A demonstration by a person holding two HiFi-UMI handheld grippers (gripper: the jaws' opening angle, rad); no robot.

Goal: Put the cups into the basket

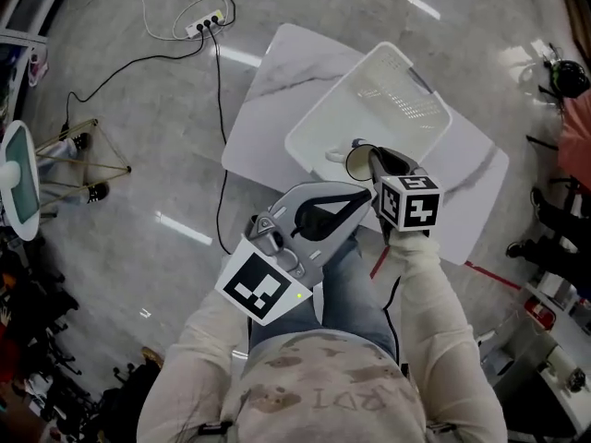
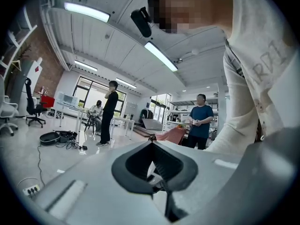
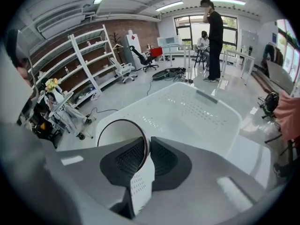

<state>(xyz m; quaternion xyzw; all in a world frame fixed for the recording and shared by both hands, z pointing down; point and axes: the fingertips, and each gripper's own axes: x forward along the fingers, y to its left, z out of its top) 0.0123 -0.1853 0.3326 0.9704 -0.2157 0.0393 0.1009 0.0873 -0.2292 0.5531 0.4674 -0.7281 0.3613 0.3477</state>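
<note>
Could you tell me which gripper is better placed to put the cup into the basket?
Right: the right gripper clamps the cup over the basket; the left gripper is shut, empty, held back.

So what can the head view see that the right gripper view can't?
Only the head view shows the left gripper held low by the person's legs, the whole table, and a power strip on the floor. Only the right gripper view shows the shelving, a person standing by the windows, and the jaws pinching the cup by its rim. Both show the right gripper, the cup and the white basket beyond it.
</note>
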